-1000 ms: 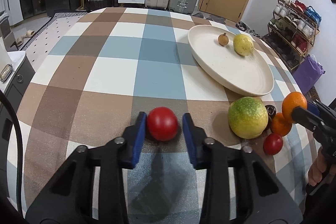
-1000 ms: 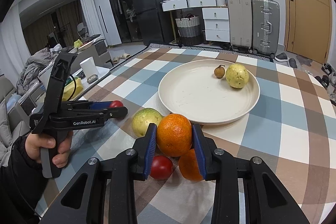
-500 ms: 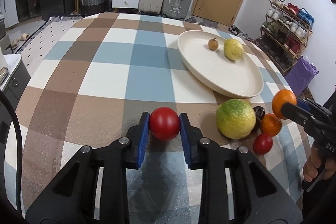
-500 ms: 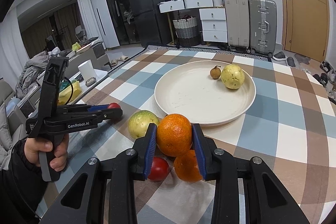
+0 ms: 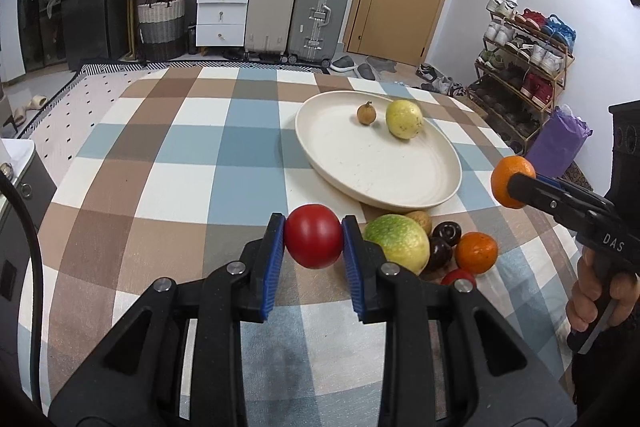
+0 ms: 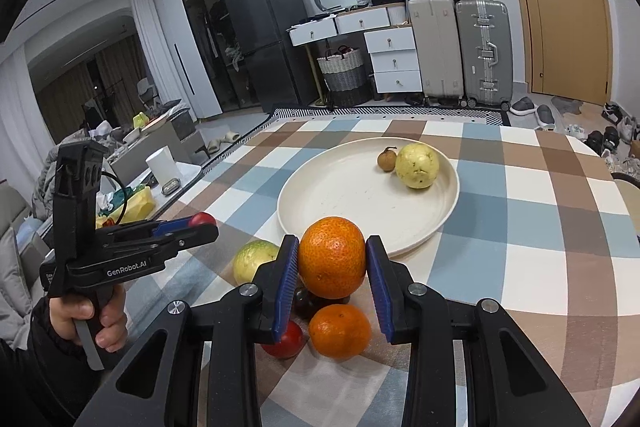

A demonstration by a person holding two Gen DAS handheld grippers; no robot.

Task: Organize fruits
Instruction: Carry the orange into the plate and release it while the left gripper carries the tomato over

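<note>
While plate holds only yellow fruit and small brown one, your left gripper clamps tomato, right gripper clamps orange, both aloft near plate. Pile beside plate awaits you.

Count: oranges 2; red tomatoes 2; yellow-green fruits 2; small brown fruits 2; dark purple fruits 2 (partly hidden); plate 1.
</note>
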